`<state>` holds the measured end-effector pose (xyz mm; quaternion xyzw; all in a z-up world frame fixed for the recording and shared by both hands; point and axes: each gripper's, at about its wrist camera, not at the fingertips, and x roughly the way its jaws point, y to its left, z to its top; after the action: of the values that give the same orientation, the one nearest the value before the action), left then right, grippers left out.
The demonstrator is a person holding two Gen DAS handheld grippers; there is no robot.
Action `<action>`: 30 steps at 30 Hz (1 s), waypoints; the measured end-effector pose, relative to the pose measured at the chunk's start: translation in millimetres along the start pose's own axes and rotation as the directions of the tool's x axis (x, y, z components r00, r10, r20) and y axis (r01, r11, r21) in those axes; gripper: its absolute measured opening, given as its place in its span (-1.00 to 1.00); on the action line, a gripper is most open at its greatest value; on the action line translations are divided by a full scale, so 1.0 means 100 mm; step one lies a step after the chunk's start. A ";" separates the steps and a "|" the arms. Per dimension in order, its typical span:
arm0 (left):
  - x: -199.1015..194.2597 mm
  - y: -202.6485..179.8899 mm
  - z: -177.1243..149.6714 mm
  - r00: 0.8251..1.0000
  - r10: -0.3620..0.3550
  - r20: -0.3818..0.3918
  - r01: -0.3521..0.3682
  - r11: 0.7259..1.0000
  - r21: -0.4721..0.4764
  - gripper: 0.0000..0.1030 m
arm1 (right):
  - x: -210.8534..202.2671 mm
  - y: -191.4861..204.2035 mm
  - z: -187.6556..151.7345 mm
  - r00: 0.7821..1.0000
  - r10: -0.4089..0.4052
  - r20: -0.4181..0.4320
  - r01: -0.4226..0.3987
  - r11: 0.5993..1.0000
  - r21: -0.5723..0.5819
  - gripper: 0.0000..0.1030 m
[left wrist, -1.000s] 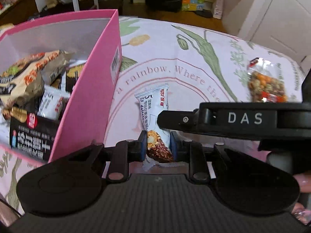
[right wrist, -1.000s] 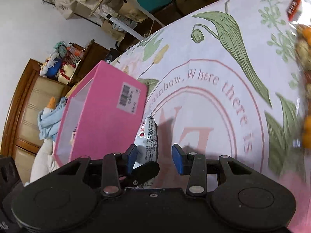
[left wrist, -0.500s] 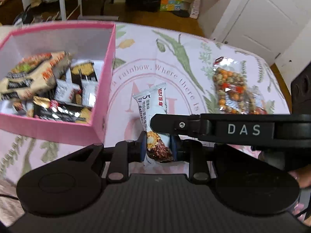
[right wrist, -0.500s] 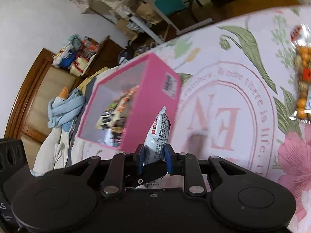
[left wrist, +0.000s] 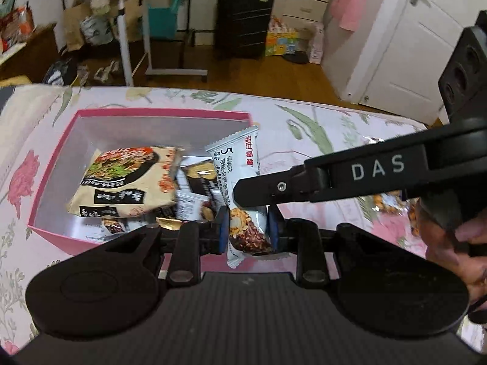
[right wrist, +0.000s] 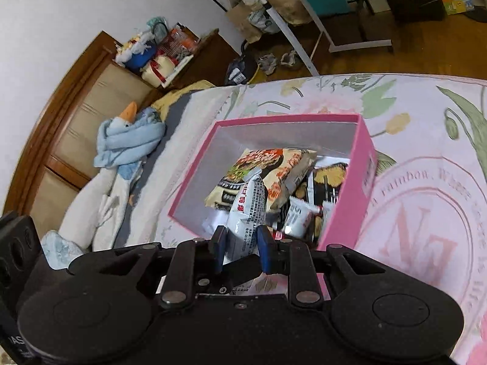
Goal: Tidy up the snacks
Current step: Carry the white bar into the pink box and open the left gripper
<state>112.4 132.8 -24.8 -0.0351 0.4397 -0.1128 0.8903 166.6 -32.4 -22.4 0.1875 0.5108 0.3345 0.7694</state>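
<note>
A white snack bar packet (left wrist: 243, 188) with a nut picture is held upright above the near right part of the open pink box (left wrist: 48, 176). My left gripper (left wrist: 247, 233) is shut on its lower end. My right gripper (right wrist: 239, 248) is shut on the same packet (right wrist: 248, 210), and its finger crosses the left wrist view (left wrist: 334, 179). The box (right wrist: 359, 182) holds a large beige noodle packet (left wrist: 124, 179) and several small snack packets.
The box sits on a bed with a pink floral cover (left wrist: 319, 140). A clear bag of mixed nuts (left wrist: 386, 205) lies to the right, partly hidden. A plush goose (right wrist: 121, 164) lies left of the box. A desk and black suitcase (left wrist: 243, 21) stand beyond.
Both grippers lifted the snack bar packet off the bed and carried it left, over the pink box. The right gripper closed on the packet.
</note>
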 end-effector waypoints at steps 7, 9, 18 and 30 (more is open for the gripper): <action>0.45 0.30 0.02 1.000 -0.008 -0.029 0.006 0.999 -0.053 -0.47 | 0.39 -0.10 0.10 0.998 -0.056 -0.025 0.056 0.998 -0.001 -0.49; 0.53 0.32 0.00 1.000 -0.006 -0.031 0.005 0.998 -0.055 -0.43 | 0.43 -0.15 0.12 0.998 -0.065 -0.019 0.065 0.998 0.002 -0.49; 0.54 0.32 -0.09 0.999 0.024 -0.034 -0.025 0.999 -0.047 -0.21 | 0.38 -0.31 0.11 0.997 -0.067 0.039 0.066 0.998 0.020 -0.39; 0.24 -0.13 -0.15 0.999 -0.026 -0.024 0.027 0.998 0.056 -0.10 | -0.62 -0.45 -0.57 0.970 -0.133 0.203 0.141 0.990 -0.026 -0.28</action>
<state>112.4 114.8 -50.9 -0.0143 0.4464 -0.1374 0.8841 114.0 -110.9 -33.4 0.1691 0.4354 0.2700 0.8420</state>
